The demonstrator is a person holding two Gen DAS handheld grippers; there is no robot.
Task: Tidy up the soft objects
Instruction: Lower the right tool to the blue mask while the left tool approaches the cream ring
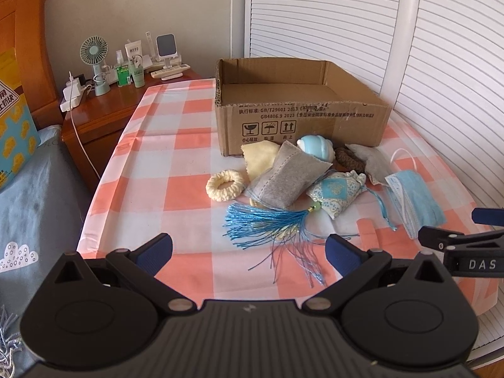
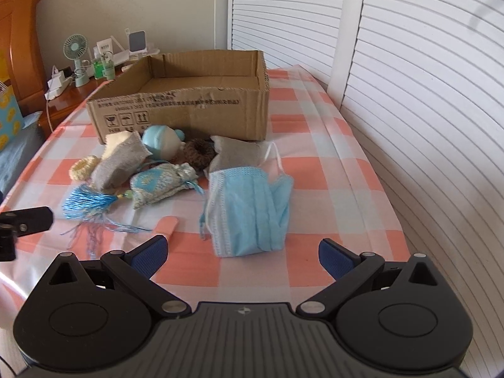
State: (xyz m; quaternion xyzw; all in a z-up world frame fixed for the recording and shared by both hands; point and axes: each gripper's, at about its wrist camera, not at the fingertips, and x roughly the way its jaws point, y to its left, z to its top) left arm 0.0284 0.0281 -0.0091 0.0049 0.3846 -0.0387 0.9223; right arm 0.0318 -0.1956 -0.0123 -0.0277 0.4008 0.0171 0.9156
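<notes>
Item: soft objects, heaped on checked tablecloth just before open cardboard box; box floor, as far as visible, bare.
Left gripper: jaws wide apart, empty, facing blue tassel of patterned sachet.
Right gripper: jaws wide apart, empty, facing blue face mask.
Handling: pinch mask at folded middle, not ear loop; take sachet by body, since tassel threads likely slip; lift clear of box wall.
Obscured: yellow cloth half under grey pouch; dark ring and second grey pouch partly hidden; box's near inner corner unseen.
</notes>
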